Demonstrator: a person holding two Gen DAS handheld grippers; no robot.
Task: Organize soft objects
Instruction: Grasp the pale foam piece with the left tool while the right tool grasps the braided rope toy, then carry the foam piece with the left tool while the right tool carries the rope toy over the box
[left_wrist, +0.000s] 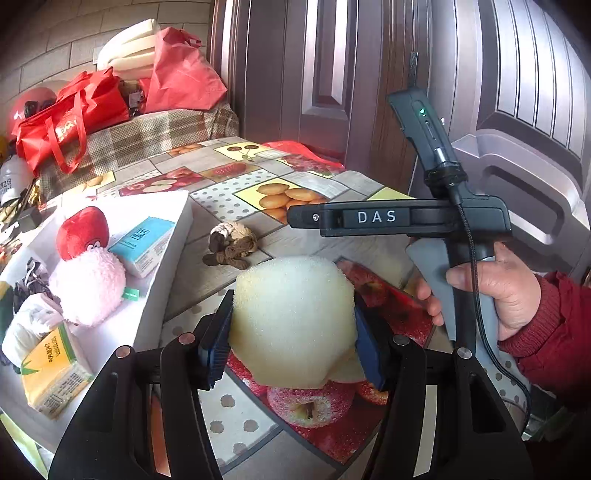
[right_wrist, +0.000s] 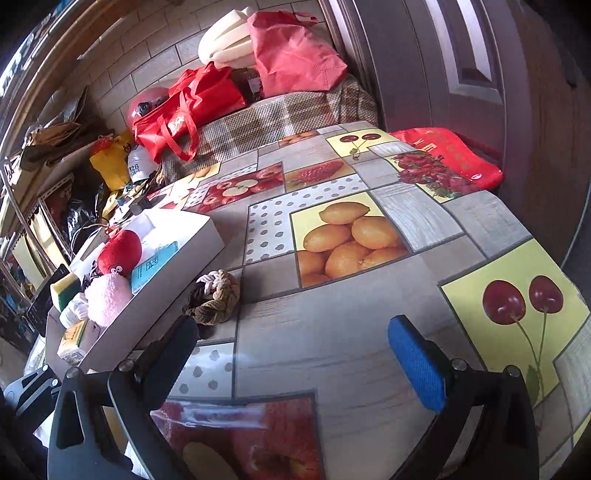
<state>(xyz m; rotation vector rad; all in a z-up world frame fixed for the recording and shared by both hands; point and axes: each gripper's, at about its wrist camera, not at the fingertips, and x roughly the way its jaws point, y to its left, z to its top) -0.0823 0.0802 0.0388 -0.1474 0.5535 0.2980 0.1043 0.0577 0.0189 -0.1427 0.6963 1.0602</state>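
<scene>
Left gripper has its pads squeezed onto the pale foam sponge, held just over the fruit-print tablecloth. Risk: the foam is compressed and bulging, so it could spring out sideways if the grip eases. Right gripper is wide open, nothing between its fingers. Farther out, the knotted rope toy lies loose beside the white tray. The tray is already crowded with plush toys and tissue packs; a careless drop may bounce out.
</scene>
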